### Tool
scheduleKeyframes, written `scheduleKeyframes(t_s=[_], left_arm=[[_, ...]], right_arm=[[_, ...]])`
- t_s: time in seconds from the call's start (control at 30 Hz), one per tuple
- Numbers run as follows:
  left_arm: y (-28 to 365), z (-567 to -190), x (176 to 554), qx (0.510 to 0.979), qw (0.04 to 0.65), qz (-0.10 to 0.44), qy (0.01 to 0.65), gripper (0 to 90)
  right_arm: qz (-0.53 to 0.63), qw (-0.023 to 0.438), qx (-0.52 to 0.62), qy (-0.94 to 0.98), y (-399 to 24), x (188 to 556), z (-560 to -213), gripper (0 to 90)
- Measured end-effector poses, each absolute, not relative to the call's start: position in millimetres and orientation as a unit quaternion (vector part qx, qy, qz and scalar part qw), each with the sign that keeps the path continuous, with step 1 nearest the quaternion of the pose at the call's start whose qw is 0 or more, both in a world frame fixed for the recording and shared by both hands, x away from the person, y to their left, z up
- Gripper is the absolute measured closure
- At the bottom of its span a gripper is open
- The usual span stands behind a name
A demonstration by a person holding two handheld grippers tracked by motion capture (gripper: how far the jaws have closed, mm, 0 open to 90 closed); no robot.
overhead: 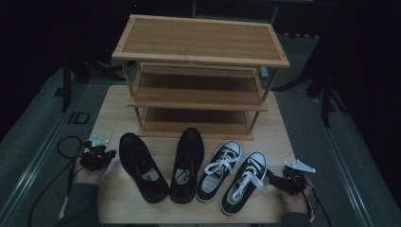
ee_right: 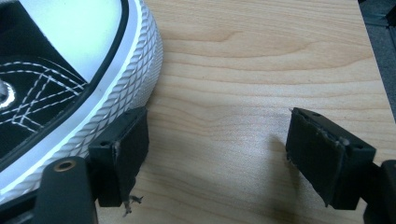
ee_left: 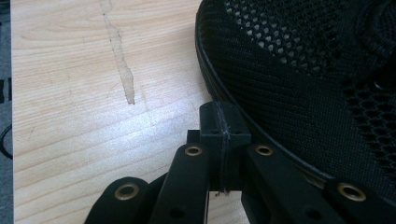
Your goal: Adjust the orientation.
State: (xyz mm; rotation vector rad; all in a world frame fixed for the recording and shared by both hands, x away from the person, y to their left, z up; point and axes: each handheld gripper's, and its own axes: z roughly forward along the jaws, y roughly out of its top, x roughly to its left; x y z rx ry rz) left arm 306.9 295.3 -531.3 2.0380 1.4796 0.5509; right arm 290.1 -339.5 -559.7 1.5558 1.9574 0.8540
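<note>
Black mesh of the left black shoe (ee_left: pixel 299 74) lies just to the right of the left gripper (ee_left: pixel 223 133) in the left gripper view. The two pads of this gripper are pressed flat against each other, with nothing between them, and the curved sole edge of the shoe passes right beside the closed tips; I cannot tell if it touches them. To the left of the pads there is bare wood of the table (ee_left: pixel 84 93) with a pale scratch mark on it.

In the right gripper view the right gripper (ee_right: pixel 215 154) has its pads wide apart, and only table wood lies between them. The white ribbed rubber edge of the right sneaker (ee_right: pixel 112 88) sits on the outer side of the left pad (ee_right: pixel 122 149), very close to it or against it, not inside the gap.

The high view gives what the close views do not: four shoes stand in a row between the two grippers. From the left gripper (overhead: pixel 98 158) come the left black shoe (overhead: pixel 142 165), the second black shoe (overhead: pixel 187 163), the left sneaker (overhead: pixel 218 170) and the right sneaker (overhead: pixel 245 182), then the right gripper (overhead: pixel 283 182). Behind the shoes stands a wooden shoe rack (overhead: pixel 198 71) with three shelves. The gripper views show instead the mesh holes and the sole pattern.
</note>
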Motion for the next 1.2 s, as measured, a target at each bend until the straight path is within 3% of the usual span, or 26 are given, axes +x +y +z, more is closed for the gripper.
scheduleKeyframes(t_s=[0.73,1.2], left_arm=[[287,-542,308,0.776,0.260,0.184,0.544,90.0],[264,-536,328,0.790,0.260,0.183,0.523,90.0]], right_arm=[[0.313,0.247,0.570,0.718,-339,290,-560,21.1],[0.313,0.247,0.571,0.718,-339,290,-560,21.1]])
